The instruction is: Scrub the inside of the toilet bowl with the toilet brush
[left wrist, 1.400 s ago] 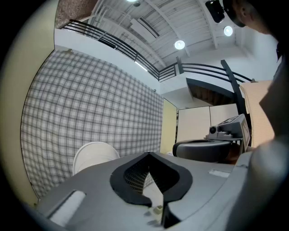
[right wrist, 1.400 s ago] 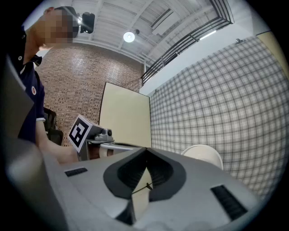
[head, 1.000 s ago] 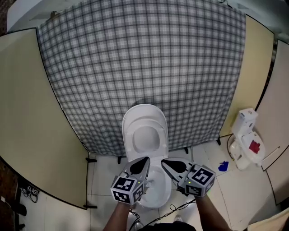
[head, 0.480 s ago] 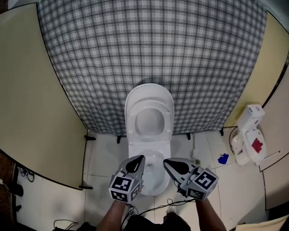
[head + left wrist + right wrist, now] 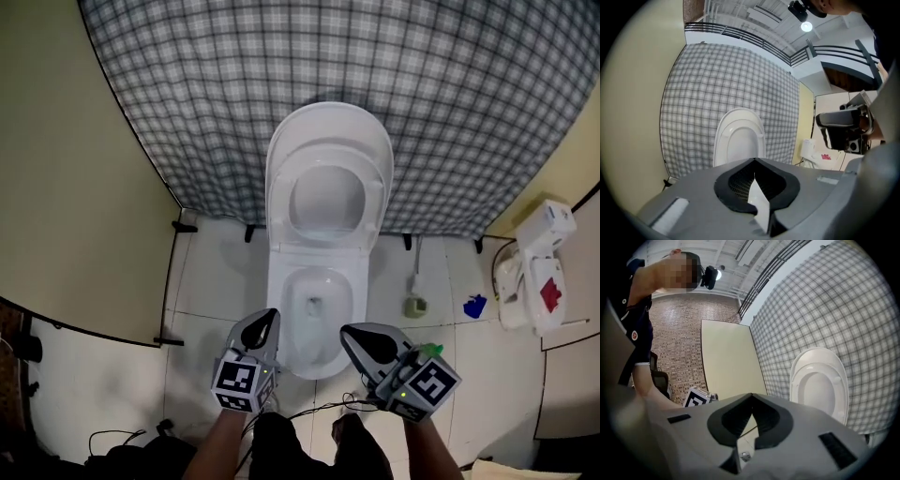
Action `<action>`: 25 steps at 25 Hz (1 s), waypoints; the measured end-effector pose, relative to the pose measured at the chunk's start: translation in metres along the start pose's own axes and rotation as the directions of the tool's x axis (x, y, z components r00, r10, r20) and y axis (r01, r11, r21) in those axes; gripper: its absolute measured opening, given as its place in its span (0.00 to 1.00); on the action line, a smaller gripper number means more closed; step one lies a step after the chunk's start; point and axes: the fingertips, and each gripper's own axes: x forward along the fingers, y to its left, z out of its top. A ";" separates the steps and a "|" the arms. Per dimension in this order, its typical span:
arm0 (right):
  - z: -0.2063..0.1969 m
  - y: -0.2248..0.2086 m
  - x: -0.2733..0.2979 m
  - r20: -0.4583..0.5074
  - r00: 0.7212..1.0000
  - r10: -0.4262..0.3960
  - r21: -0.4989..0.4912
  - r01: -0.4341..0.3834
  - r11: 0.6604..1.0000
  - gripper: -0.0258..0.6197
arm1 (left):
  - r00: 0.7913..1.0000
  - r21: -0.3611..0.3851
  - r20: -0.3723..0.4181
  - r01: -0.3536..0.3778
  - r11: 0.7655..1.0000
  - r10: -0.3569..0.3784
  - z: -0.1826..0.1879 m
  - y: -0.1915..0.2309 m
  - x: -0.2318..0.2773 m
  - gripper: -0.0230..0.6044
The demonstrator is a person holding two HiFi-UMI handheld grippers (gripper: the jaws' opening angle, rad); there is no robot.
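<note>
toilet (image 5: 278, 305) ×1 | grippers ×2: left gripper (image 5: 267, 319), right gripper (image 5: 349, 333) | checked curtain (image 5: 328, 56) behind toilet ×1 | toilet brush (image 5: 415, 302) right of toilet ×1 | blue object (image 5: 475, 306) right of toilet ×1

Seen now from closer and more steeply overhead. Toilet bowl (image 5: 317, 302) larger, nearer mid-frame, almost wholly uncovered, no longer flanked along its sides by the left gripper (image 5: 265, 323) and right gripper (image 5: 359, 337). Both drawn back to its front edge, spread wider, the left one shifted out over the floor tiles (image 5: 211, 291). Raised lid (image 5: 328, 141) higher up the checked curtain (image 5: 450, 84). Newly in full sight right of the bowl: toilet brush (image 5: 415, 298) upright in its holder. Blue scrap (image 5: 475, 306) closer to centre, beige panels (image 5: 66, 187) cropped
</note>
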 end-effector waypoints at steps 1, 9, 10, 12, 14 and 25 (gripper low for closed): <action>-0.008 -0.001 0.001 -0.003 1.000 0.002 0.005 -0.002 1.000 0.04 | 1.000 0.000 -0.014 -0.021 1.000 0.021 -0.014 0.005 -0.001 0.04; -0.072 0.004 0.021 -0.028 0.999 0.033 0.052 -0.032 0.998 0.04 | 0.988 -0.008 -0.095 -0.125 0.992 0.124 -0.114 0.049 -0.006 0.04; -0.081 0.002 0.029 -0.032 0.999 0.035 0.055 -0.033 0.998 0.04 | 0.986 -0.016 -0.110 -0.131 0.991 0.128 -0.128 0.059 0.000 0.04; -0.097 0.000 0.038 -0.047 0.998 0.041 0.065 -0.037 0.997 0.04 | 0.979 -0.043 -0.148 -0.151 0.988 0.144 -0.157 0.074 0.003 0.16; -0.111 0.000 0.041 -0.057 0.997 0.044 0.079 -0.040 0.996 0.04 | 0.967 -0.046 -0.186 -0.186 0.981 0.175 -0.183 0.086 0.001 0.18; -0.184 0.004 0.073 -0.086 0.992 0.088 0.115 -0.077 0.990 0.04 | 0.890 0.033 -0.371 -0.273 0.962 0.265 -0.320 0.155 -0.002 0.40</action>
